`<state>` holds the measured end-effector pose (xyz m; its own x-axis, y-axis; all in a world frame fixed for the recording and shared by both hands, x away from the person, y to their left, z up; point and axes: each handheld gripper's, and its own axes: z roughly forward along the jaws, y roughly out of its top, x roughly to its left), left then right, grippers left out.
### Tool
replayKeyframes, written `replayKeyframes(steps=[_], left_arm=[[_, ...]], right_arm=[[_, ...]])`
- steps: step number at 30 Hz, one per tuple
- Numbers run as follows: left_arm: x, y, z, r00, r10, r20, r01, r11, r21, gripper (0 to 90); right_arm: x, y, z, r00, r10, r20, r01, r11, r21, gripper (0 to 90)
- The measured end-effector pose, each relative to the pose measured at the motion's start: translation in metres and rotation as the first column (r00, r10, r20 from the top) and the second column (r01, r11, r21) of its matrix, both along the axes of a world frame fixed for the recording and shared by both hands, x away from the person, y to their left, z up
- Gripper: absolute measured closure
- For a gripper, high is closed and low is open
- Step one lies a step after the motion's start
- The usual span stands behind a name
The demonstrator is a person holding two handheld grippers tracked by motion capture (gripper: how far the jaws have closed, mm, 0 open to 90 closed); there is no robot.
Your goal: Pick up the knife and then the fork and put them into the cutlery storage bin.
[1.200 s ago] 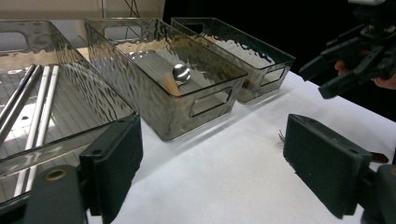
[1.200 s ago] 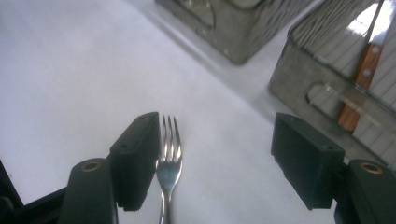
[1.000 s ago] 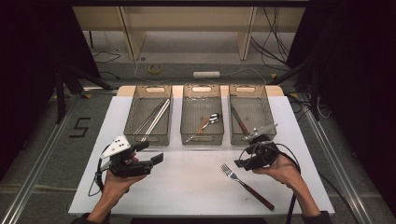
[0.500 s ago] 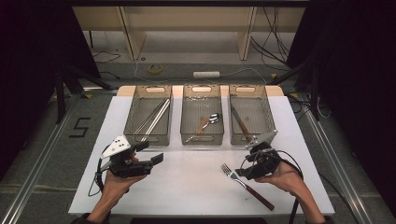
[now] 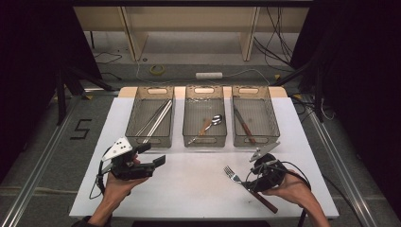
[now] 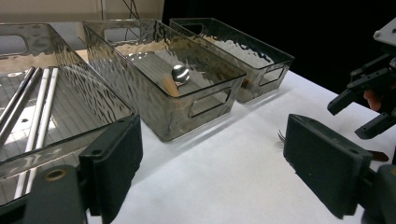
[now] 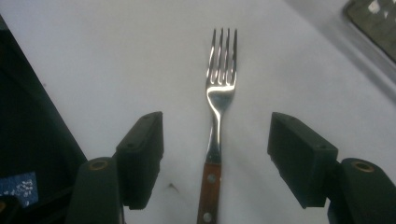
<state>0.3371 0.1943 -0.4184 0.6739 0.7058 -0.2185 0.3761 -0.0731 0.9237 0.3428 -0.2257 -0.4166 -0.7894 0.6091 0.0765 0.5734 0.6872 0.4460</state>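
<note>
Fork [image 7: 219,88], the object being reached for, lies flat on the white surface [image 5: 198,189] at about 4 o'clock from its centre, well short of the three clear bins, of which the middle bin [image 5: 204,142] holds a spoon [image 5: 216,119]. Its long axis runs diagonally in the high view: tines toward 10 o'clock, wooden riveted handle [image 7: 207,196] toward 4 o'clock, passing under the right claw [image 7: 215,158]. In the right gripper view the axis runs straight along the claw's line of sight, tines at 12 o'clock. Judged from its look, it is a stiff, fairly light piece; the polished steel neck is likely slippery, the wooden handle less so, so the handle just behind the neck is the better hold. The right claw stands apart, straddling that spot without touching; its jaws have just been closing with the fork between them. The left claw [image 6: 210,172] is also apart and empty, at 8 o'clock on the surface.
</note>
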Motion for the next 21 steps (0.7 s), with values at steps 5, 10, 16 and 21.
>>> replayKeyframes(steps=[5,10,16,21], left_arm=[[0.000,0.000,0.000,1.0000,0.001,-0.001,-0.001,1.0000,-0.001,19.1],[0.000,0.000,0.000,1.0000,0.000,0.000,0.000,1.0000,-0.001,19.1],[0.000,0.000,0.000,1.0000,-0.002,0.000,0.002,1.0000,0.001,19.1],[0.000,0.000,0.000,1.0000,-0.002,0.002,0.002,1.0000,0.002,19.1]], right_arm=[[-0.003,-0.002,-0.004,1.0000,-0.002,-0.001,0.002,0.9995,-0.033,39.9],[-0.005,-0.003,-0.010,0.9997,0.003,-0.026,-0.004,0.9987,-0.050,42.3],[-0.008,-0.002,-0.017,0.9981,0.011,-0.060,-0.016,0.9954,-0.095,45.6],[-0.009,-0.005,-0.021,0.9972,0.006,-0.074,-0.014,0.9938,-0.110,49.5]])
